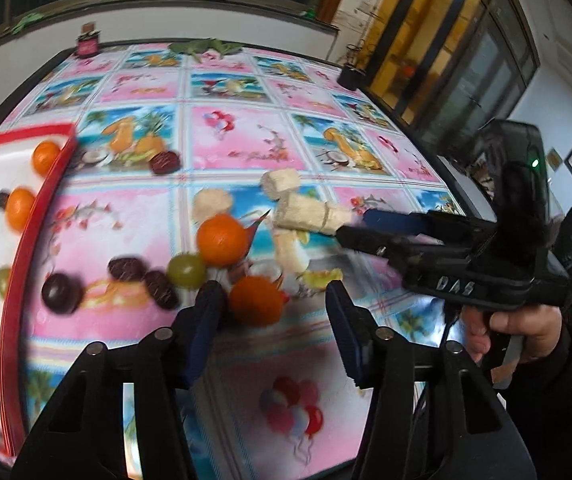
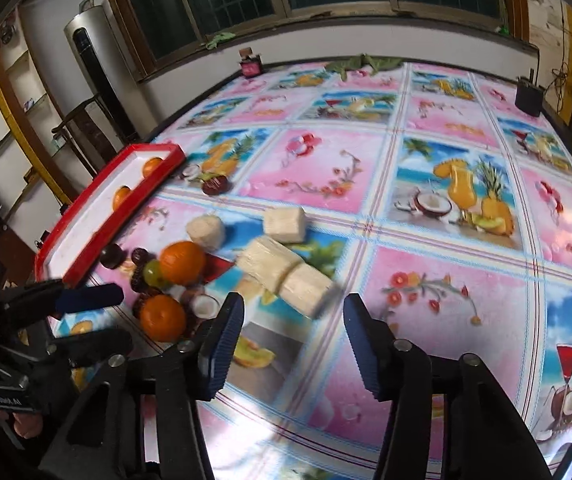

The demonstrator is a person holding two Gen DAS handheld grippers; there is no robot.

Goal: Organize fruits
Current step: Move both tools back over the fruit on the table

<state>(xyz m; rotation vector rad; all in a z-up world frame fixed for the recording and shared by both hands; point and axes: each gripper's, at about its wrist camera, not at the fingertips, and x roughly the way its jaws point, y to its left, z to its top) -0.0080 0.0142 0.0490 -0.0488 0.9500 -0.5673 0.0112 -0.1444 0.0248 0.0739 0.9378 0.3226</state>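
Observation:
A red-rimmed white tray (image 1: 30, 240) at the left holds two oranges (image 1: 45, 156), a dark fruit and a green one. On the tablecloth lie two oranges (image 1: 222, 240), a green grape (image 1: 186, 270), dark plums and dates (image 1: 62, 293) and pale sugarcane pieces (image 1: 309, 214). My left gripper (image 1: 274, 312) is open, its jaws either side of the near orange (image 1: 256, 300). My right gripper (image 2: 291, 336) is open just short of the long sugarcane piece (image 2: 286, 274); it also shows in the left wrist view (image 1: 355, 228), and the tray in the right wrist view (image 2: 106, 224).
A dark date (image 1: 165, 162) lies apart near the tray's far corner. A small pink box (image 1: 88, 46), green leaves (image 1: 206, 46) and a black cup (image 1: 351, 76) stand along the table's far edge. A wall and windows lie behind.

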